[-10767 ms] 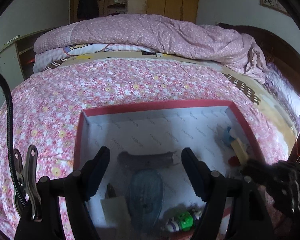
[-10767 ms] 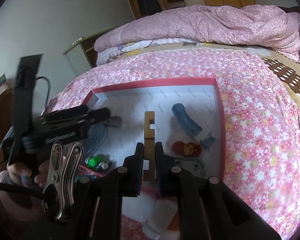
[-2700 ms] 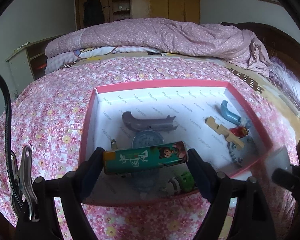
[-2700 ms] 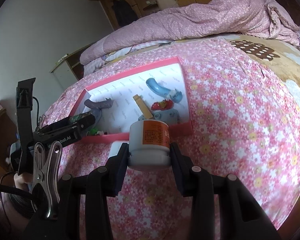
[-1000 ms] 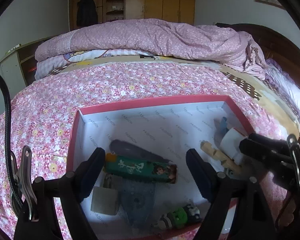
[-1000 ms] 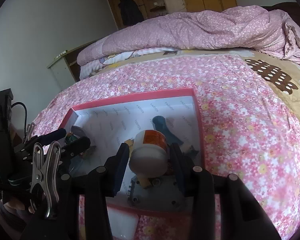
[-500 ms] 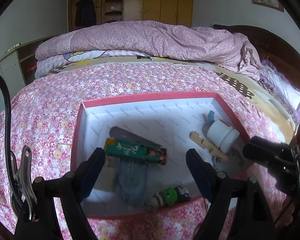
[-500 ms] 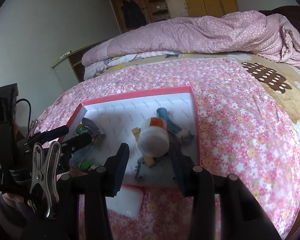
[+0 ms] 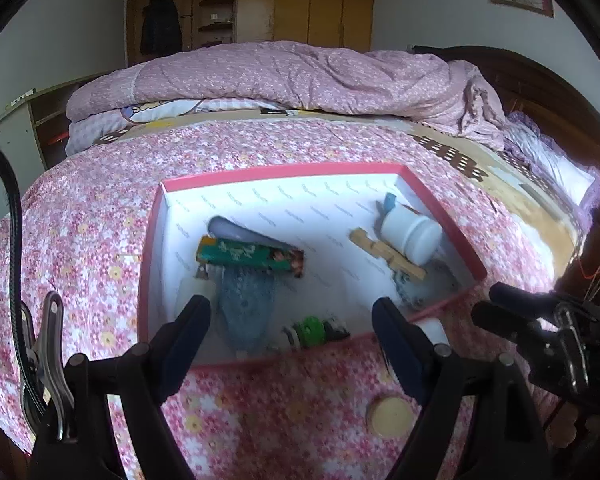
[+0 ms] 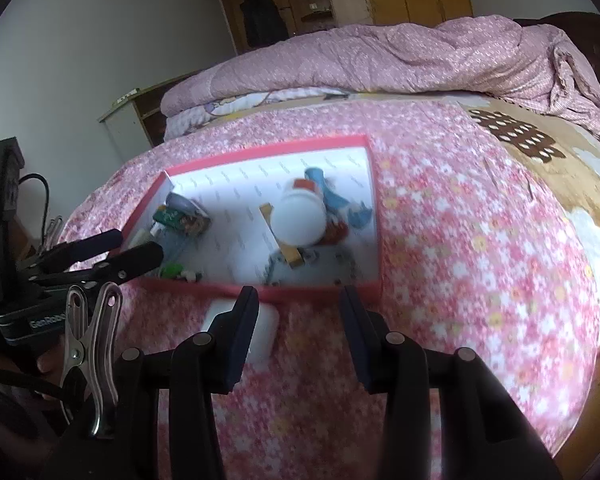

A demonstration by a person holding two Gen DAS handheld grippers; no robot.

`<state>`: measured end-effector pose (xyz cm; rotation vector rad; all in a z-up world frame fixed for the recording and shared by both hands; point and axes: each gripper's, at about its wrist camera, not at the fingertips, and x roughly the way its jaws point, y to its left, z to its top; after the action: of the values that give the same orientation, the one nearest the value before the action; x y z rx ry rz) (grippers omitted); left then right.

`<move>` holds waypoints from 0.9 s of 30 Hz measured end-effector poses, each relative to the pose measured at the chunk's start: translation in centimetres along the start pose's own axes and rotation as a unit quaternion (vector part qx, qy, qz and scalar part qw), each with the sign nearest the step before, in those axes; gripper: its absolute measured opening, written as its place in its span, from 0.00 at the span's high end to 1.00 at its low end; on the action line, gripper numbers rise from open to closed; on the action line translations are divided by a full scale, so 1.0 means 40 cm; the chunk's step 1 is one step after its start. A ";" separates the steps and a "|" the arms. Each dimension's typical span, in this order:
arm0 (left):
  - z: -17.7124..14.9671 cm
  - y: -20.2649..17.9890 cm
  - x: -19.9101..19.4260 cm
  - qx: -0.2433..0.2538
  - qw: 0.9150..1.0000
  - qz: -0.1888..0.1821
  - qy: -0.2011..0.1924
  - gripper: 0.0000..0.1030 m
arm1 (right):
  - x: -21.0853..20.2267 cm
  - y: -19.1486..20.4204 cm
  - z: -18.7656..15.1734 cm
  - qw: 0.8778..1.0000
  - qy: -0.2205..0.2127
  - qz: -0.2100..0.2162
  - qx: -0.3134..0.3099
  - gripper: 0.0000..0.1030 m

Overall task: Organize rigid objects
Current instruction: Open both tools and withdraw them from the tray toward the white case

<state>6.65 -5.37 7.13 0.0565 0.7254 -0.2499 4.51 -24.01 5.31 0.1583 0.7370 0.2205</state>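
Red-rimmed box (image 9: 440,216) on flowered bed (image 9: 80,216), white jar (image 9: 410,234) at its 3 o'clock side, green tin (image 9: 248,255) at 9, left tongs (image 9: 290,336) spread and empty, right tongs (image 10: 298,330) spread and empty

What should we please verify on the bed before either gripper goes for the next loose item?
1. Left gripper empty, fingers apart: ok.
2. Right gripper empty, fingers apart: ok.
3. White plastic jar with orange label inside the pink-rimmed white box: ok, lying on its side.
4. Green printed tube inside the box: ok.
5. Nothing left outside the box: not ok; a flat white rounded block and a round yellow disc lie on the floral bedspread.
6. Disc's material: cannot tell.
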 end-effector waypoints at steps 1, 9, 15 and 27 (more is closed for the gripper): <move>-0.007 -0.003 0.000 0.003 1.000 0.001 0.003 0.16 | 0.000 -0.002 -0.009 1.000 0.005 -0.002 0.001 0.58; -0.041 -0.023 -0.006 0.009 1.000 -0.003 0.014 0.16 | -0.010 -0.002 -0.045 1.000 0.027 -0.012 -0.001 0.58; -0.066 -0.029 -0.015 0.006 1.000 -0.004 0.021 0.16 | -0.008 0.001 -0.062 0.999 0.046 -0.012 -0.004 0.58; -0.118 -0.050 -0.026 0.012 0.999 -0.012 0.035 0.16 | 0.000 0.008 -0.099 0.996 0.077 -0.033 -0.023 0.58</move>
<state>2.35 -6.46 4.36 0.0807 0.7924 -0.2803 1.79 -23.46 2.49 0.0739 0.8888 0.1883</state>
